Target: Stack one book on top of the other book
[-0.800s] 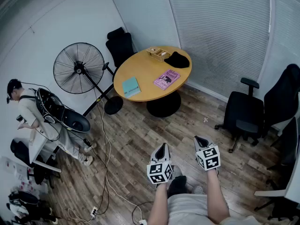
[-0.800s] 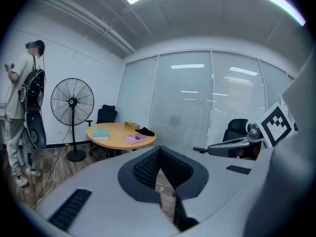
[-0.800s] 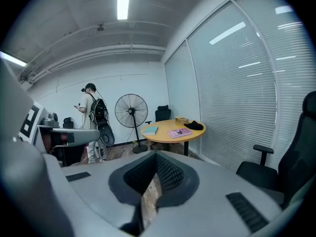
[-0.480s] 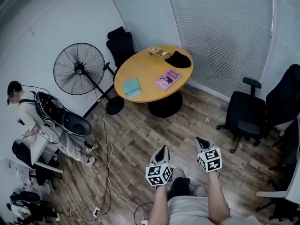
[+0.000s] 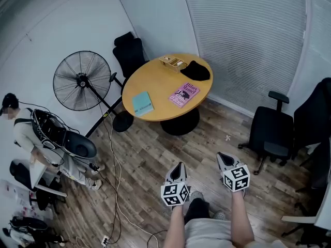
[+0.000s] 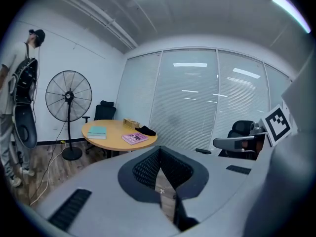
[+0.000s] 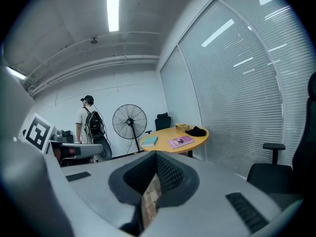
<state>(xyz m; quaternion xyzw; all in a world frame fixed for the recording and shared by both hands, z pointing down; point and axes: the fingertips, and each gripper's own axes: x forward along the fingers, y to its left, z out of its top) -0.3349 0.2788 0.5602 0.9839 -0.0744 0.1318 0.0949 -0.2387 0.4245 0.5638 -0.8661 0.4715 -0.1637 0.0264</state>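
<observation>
The wooden floor lies open between the person and the round desk, with cables trailing along its left side. A standing fan is just beside the desk's left edge, and a black chair stands well apart on the right. The teal book lies at the desk's near-left edge and the pink book at its near-right edge, apart from each other. The left gripper and right gripper hover over the floor, well short of the desk. Both have their fingers pressed together on nothing.

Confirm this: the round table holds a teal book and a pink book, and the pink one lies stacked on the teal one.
The stacking is wrong. The pink book lies apart from the teal book, each flat on the table, as the head view shows. The rest holds.
</observation>
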